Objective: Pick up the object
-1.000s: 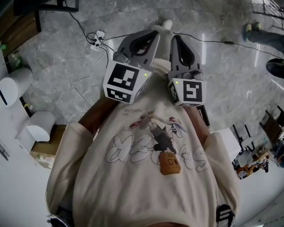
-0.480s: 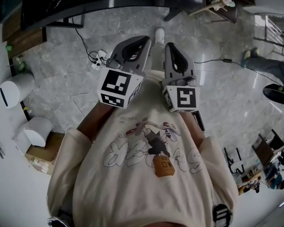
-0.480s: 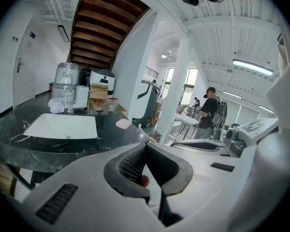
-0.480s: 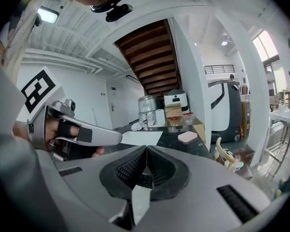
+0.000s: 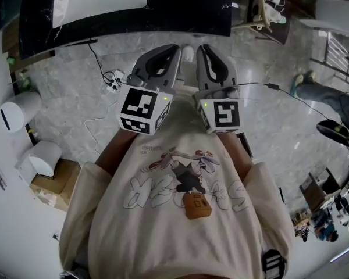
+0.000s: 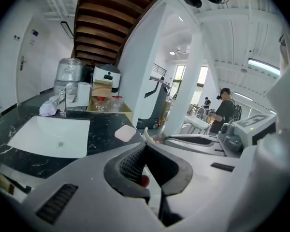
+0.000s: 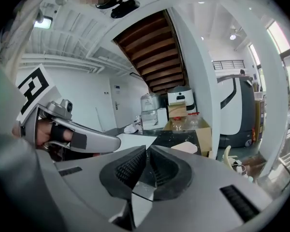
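Pinkish pad (image 6: 125, 133), perhaps soap, lies beyond left gripper (image 6: 145, 146).

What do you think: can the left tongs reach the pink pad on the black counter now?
Probably not yet: the left tongs, shut, hang short of the counter, and the pink pad lies farther in. Nothing blocks the way.
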`<state>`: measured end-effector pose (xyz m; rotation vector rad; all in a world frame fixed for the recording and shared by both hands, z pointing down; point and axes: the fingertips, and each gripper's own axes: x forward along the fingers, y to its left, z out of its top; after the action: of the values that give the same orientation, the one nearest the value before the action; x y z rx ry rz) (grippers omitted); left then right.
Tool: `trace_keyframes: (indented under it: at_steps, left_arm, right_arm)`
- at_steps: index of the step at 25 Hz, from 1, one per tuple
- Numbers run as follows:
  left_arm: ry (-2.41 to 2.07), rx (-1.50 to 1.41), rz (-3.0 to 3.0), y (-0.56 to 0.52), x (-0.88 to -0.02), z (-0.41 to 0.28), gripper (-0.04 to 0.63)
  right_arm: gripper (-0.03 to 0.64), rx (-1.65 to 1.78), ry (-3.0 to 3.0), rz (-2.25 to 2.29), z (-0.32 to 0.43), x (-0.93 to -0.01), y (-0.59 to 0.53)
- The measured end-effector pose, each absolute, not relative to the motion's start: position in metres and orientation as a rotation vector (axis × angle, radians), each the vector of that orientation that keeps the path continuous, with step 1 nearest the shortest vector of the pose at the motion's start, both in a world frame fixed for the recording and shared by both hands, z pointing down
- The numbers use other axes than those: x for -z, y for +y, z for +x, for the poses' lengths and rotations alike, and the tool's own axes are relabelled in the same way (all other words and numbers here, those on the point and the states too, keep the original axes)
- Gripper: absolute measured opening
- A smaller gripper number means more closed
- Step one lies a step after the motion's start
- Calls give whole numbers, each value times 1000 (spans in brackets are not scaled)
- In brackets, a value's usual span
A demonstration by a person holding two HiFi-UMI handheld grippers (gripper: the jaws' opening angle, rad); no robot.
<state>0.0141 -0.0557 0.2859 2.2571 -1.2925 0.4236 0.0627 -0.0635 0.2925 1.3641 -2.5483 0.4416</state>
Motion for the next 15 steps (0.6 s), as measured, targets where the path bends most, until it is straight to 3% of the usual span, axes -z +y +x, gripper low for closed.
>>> trace_keyframes:
  at_steps: [6,10,15]
  left_arm:
    - [-1348,-424,2220,-108,-291,35,5]
    - [-1374,-428,2186,-128,-297,33,5]
    - [-1365,-438,2144,-144,-309,21,5]
  right_arm:
    - [23,-433,-2572,1225,79,-306,-121]
    - [97,-414,-2586,1130,76,-313,-147]
    - [109,-413,-2560,1080,66,-324,-167]
